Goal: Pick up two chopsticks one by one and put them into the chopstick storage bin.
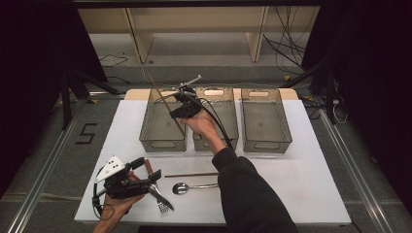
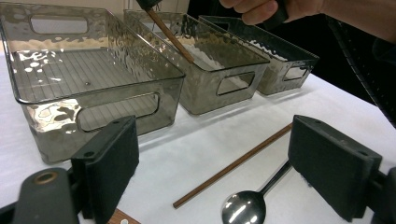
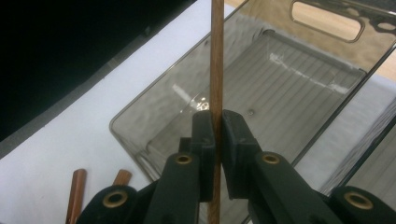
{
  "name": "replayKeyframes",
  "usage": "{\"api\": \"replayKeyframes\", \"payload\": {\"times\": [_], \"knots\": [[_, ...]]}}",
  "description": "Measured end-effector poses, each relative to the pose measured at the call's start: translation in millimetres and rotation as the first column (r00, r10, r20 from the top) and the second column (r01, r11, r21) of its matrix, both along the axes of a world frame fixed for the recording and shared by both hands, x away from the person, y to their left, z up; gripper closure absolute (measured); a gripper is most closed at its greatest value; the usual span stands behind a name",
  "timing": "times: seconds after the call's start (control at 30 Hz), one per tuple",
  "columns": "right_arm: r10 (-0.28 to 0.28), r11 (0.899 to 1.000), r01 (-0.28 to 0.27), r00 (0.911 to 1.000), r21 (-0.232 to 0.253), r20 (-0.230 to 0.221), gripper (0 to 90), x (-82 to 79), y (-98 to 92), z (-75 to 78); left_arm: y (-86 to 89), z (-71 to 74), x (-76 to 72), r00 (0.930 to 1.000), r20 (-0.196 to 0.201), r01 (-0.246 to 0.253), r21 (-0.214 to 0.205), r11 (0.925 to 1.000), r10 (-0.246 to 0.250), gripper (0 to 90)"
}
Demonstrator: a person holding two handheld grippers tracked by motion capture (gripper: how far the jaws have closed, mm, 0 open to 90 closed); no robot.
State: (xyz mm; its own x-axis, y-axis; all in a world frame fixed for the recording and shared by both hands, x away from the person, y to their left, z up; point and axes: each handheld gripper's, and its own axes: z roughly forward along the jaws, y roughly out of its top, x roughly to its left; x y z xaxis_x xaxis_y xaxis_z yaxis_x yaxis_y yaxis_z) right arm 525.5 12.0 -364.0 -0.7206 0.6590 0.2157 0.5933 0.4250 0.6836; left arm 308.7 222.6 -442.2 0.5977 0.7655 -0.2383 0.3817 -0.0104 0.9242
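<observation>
Brown and slim, a wooden chopstick (image 3: 216,70) is pinched between the shut fingers of the right gripper (image 1: 180,110), slanting over the leftmost of three smoky plastic bins (image 1: 163,121), inside its rim. The left gripper (image 1: 127,180) rests low near the bench's (image 1: 301,184) front edge, fingers wide apart and holding nothing. A second chopstick (image 1: 191,174), a spoon (image 1: 192,187) and a fork (image 1: 160,200) lie in the open strip before the bins.

spoon (image 1: 182,188), fork (image 1: 162,202), 2 other bins (image 1: 266,121), white table (image 1: 311,179)
</observation>
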Motion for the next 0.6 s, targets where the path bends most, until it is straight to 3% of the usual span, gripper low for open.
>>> {"api": "replayKeyframes", "payload": {"times": [0.6], "knots": [[-0.079, 0.997, 0.079, 0.9962, 0.001, -0.037, 84.9, 11.6, 9.6, -20.4, 0.0, 0.0, -0.1, 1.0, -0.001, 0.001, -0.003, 1.0, -0.001, 15.7]]}}
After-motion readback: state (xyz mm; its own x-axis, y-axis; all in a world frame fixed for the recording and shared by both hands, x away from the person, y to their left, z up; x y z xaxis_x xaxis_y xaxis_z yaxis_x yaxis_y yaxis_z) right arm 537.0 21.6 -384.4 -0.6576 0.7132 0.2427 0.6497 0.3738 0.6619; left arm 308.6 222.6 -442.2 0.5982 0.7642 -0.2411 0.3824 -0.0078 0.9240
